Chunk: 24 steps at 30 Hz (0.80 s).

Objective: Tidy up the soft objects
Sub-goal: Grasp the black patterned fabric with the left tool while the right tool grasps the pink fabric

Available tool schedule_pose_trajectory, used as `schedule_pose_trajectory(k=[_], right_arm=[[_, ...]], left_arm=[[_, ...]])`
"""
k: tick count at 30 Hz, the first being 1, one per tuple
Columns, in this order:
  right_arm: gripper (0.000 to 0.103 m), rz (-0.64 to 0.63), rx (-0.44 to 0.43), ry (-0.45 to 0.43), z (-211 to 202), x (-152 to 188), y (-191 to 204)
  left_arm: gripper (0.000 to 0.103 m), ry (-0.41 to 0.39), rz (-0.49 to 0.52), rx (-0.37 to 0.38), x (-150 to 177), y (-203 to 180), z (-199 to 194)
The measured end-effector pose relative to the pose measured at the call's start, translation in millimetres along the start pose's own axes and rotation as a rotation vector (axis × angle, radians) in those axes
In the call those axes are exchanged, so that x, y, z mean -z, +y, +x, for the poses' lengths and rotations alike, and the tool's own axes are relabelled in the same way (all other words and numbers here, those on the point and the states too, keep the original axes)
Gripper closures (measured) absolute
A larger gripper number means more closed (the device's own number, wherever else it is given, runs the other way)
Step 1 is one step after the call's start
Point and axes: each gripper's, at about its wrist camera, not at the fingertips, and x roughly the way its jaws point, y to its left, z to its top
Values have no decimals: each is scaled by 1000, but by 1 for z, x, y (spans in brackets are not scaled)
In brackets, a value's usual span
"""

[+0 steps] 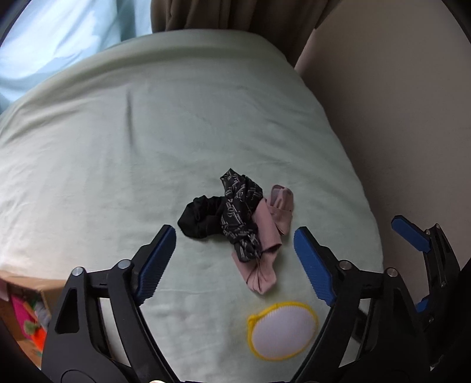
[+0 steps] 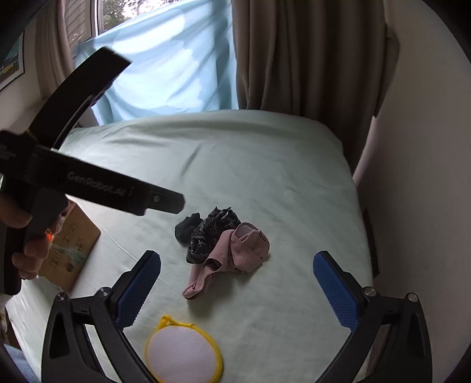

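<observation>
Both claws released, empty: left claw point(image 1: 235, 259), right claw point(image 2: 235, 288). Garment pile ahead between fingers on bed point(image 1: 117, 147): pink garment point(image 1: 269, 235), patterned black cloth point(image 1: 240, 212), plain black piece point(image 1: 198, 218), possibly sock. Yellow-rimmed mesh pouch point(image 1: 282, 330) nearer. Pinch one top layer only.

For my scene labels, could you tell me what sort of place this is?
Most likely a bedroom: a bed under a pale green sheet, brown curtains beside a window, and small garments lying on it.
</observation>
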Motion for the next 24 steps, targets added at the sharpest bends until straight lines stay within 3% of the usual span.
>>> schedule_pose_trajectory(k=[5,16,20,24], right_arm=[[0,-44,-39,20,46,10,-3],[0,-165,-93,54,119,31,-1],[21,-198,-122,89,141,39,5],[31,-213,-113,98,152,45,9]], left_arm=[[34,25,15,-1,-7,3,44],[70,74,111,29,-4,0,111],[74,79,152,41,2,-4,124],[79,68,181,44,5,-5,128]])
